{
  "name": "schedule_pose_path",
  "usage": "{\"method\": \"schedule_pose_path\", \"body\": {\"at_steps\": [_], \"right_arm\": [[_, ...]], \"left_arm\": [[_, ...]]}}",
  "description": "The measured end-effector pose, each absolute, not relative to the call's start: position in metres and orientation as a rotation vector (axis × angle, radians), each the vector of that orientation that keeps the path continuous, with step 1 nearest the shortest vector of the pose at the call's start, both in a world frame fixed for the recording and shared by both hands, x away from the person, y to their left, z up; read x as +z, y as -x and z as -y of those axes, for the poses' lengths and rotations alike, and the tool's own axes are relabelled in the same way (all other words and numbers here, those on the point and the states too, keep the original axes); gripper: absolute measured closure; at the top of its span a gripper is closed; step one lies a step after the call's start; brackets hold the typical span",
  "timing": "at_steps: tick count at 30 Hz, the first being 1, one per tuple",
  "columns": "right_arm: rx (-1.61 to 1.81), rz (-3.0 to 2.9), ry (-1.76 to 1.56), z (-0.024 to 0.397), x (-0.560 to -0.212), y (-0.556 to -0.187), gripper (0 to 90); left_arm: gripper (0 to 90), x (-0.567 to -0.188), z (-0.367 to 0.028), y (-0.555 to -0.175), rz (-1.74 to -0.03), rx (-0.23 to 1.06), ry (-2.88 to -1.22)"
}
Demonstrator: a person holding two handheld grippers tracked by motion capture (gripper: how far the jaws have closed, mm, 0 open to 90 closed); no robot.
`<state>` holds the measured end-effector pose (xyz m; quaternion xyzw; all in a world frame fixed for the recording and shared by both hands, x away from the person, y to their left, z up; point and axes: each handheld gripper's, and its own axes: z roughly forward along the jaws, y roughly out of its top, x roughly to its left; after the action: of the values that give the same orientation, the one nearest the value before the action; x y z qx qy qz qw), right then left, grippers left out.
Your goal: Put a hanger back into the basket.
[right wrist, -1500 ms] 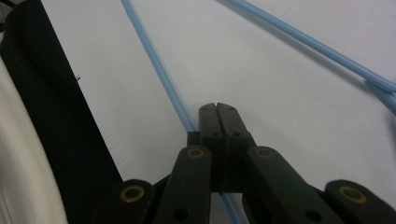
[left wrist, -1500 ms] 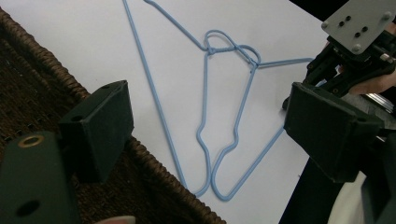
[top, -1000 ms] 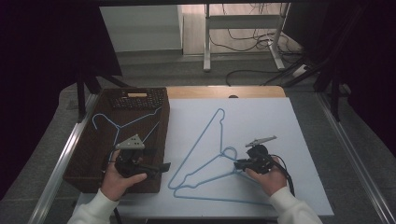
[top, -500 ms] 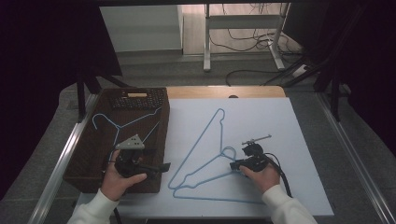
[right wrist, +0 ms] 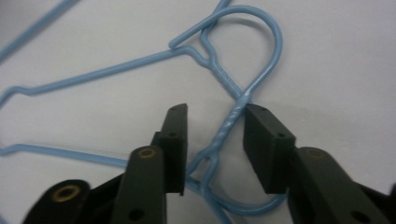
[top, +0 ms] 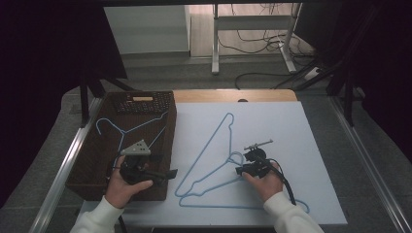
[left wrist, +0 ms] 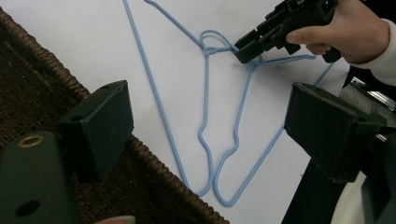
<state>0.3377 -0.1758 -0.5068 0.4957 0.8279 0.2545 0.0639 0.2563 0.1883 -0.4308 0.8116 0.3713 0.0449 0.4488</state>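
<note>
On the white sheet [top: 291, 126] of the counter [top: 233, 95], toward 5 o'clock of centre in the high view, two blue wire hangers [top: 214, 160] lying flat, necks crossed and hooks interlinked. Long axis of the upper hanger [top: 206, 145] running from 7 o'clock to 1 o'clock, apex up at 1, hook [top: 236, 158] at its 4 o'clock side. Lower hanger [top: 228, 206] stretched along the near edge, base bar from 9 to 3 o'clock, twisted neck [right wrist: 231, 122] rising toward 12. Right tongs [top: 243, 170] low over that crossing, held in a hand coming up from 6 o'clock, nose aimed toward 9–10 o'clock; jaws just widened, apart, straddling the twisted neck without pressing on it. Left tongs [top: 171, 173] at 8 o'clock, over the near edge of the wicker basket [top: 82, 170], gripped from below, nose toward 3 o'clock, jaws wide apart and holding nothing. In the basket, at 10 o'clock, a third blue hanger [top: 124, 131].
</note>
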Motion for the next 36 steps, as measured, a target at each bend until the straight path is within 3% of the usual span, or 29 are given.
{"method": "schedule_pose_path", "body": {"at_steps": [18, 36], "right_arm": [[0.773, -2.479, -1.503, 0.181, -0.505, -0.339, 84.3], [0.927, -2.448, -1.467, 0.187, -0.492, -0.333, 85.9]], "left_arm": [[15.4, -0.431, -0.190, -0.256, -0.924, 0.115, -2.006], [15.9, -0.426, -0.174, -0.251, -0.891, 0.114, -2.031]]}}
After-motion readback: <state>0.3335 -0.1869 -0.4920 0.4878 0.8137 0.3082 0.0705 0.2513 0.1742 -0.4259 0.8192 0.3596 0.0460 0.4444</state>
